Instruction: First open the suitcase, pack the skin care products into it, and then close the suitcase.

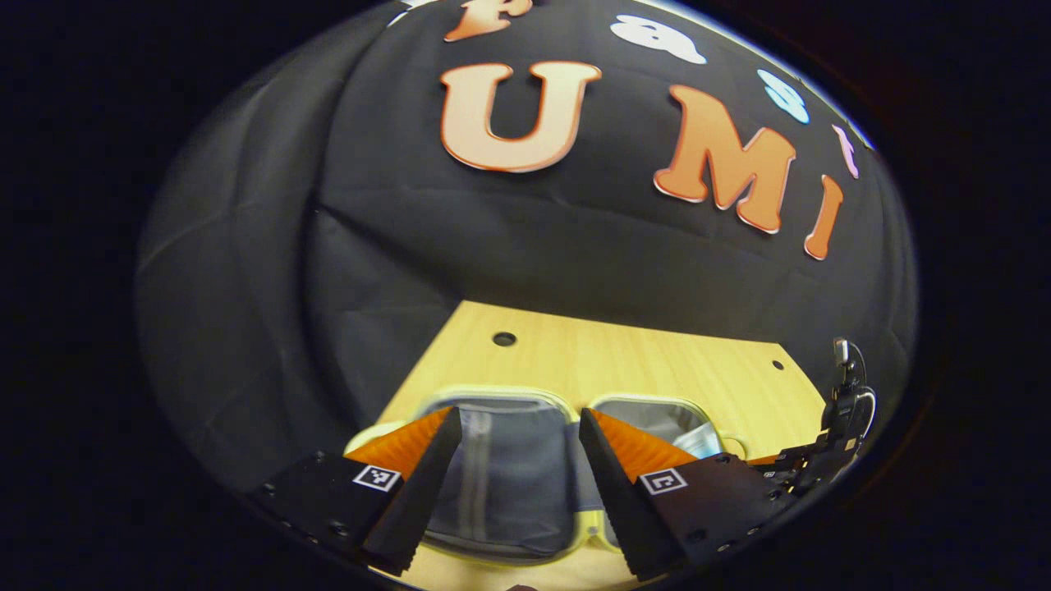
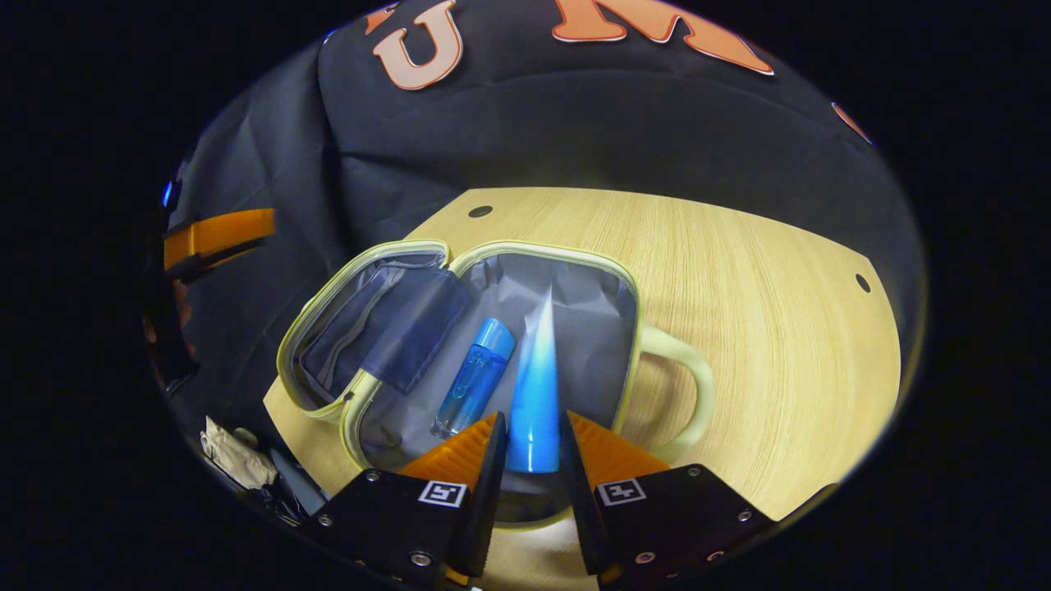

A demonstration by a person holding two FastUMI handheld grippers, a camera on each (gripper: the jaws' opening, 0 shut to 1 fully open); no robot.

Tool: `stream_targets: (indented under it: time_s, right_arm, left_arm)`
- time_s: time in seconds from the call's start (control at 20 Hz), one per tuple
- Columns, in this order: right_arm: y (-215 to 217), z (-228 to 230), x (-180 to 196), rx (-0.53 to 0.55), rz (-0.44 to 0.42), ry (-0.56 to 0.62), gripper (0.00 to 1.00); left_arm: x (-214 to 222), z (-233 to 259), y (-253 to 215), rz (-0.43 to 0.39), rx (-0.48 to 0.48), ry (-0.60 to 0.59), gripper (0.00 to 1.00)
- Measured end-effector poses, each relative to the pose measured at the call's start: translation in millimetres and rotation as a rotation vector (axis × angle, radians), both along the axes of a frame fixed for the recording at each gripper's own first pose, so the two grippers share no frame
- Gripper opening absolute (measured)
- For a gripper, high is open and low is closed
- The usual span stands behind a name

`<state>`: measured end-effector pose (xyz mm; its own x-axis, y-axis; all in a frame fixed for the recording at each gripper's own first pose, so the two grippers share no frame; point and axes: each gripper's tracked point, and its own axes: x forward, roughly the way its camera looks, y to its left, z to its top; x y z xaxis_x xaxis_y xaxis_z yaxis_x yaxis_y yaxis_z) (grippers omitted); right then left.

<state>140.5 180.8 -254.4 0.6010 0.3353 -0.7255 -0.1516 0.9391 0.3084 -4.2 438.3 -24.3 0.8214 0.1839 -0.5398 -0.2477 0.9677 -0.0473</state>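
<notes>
We see the pale-yellow-rimmed, grey-lined suitcase (image 2: 493, 328) lying open on the light wooden table (image 2: 764, 328). Our right gripper (image 2: 532, 447) clamps a blue tube (image 2: 534, 394) over it, beside a blue bottle (image 2: 475, 379); our left gripper (image 1: 516, 460) hangs wide, empty.

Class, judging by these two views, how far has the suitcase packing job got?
Done: the suitcase lies open on the table, with a blue bottle inside. In hand: the right gripper grips a blue tube over the case. The left gripper is open. Left: release, close.

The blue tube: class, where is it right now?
In the right gripper view, the blue tube is held in the right hand-held gripper, over the open suitcase, just right of the small blue bottle lying inside.
</notes>
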Motion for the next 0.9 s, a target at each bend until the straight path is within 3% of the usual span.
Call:
stream_targets:
  time_s: [0.25,0.5,0.55,0.6,0.65,0.9]
  right_arm:
    - [13,-30,3,-0.053,0.029,0.067,0.43]
    - [8,-9,12,-0.031,-0.024,0.011,0.42]
    - [4,-2,14,-0.027,-0.044,-0.004,0.36]
    - [-1,6,16,-0.023,-0.063,-0.020,0.35]
    - [-7,13,18,-0.022,-0.082,-0.036,0.42]
    - [-43,47,19,-0.050,-0.146,-0.110,0.48]
  left_arm:
    - [-30,-10,47,0.109,0.000,0.007,0.90]
    - [-50,-49,81,0.205,-0.049,0.060,0.90]
    - [-52,-56,89,0.230,-0.067,0.065,0.90]
    - [-53,-63,99,0.258,-0.084,0.067,0.90]
    - [-56,-71,109,0.286,-0.111,0.072,0.90]
    - [-57,-118,149,0.394,-0.249,0.125,0.90]
